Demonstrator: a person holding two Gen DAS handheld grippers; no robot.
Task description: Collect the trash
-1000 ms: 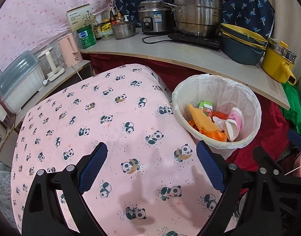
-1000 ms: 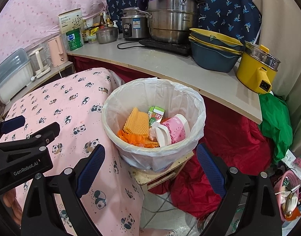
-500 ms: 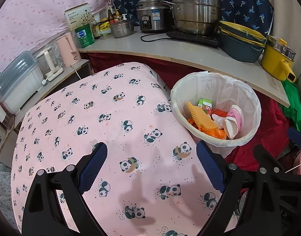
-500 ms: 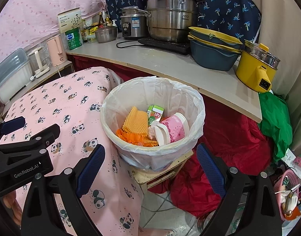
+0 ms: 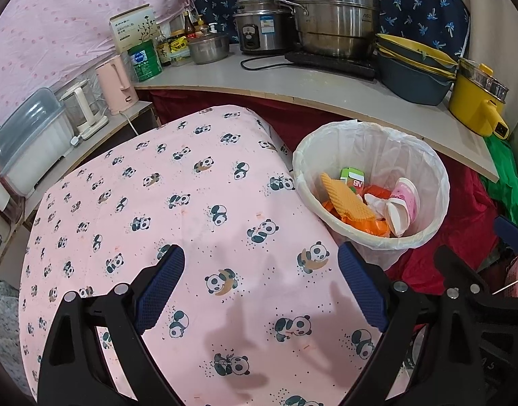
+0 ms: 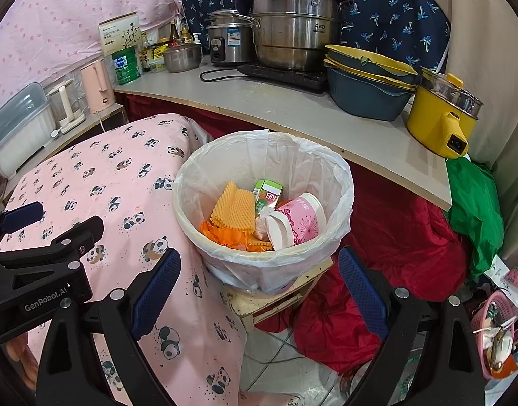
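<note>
- Little has moved since the earlier frames: both claws hold nearly the same hover, the left view drifting only slightly.
- White-lined trash bin (image 6: 263,203) stands on a small wooden stool (image 6: 276,299), touching the panda-print cloth (image 5: 177,203) edge on one side, with red fabric (image 6: 387,237) on the other.
- Inside the bin: orange waffle sheet (image 6: 233,208), green carton (image 6: 267,194), pink cup (image 6: 298,225).
- Left claw (image 5: 261,287) hovers over the cloth beside the bin, fingers spread wide, empty.
- Right claw (image 6: 259,287) hangs in front of the bin, fingers apart, empty.
- Only the right view shows the stool and tiled floor (image 6: 282,355) beneath the bin.
- Curved counter (image 6: 293,111) behind the bin carries pots.
</note>
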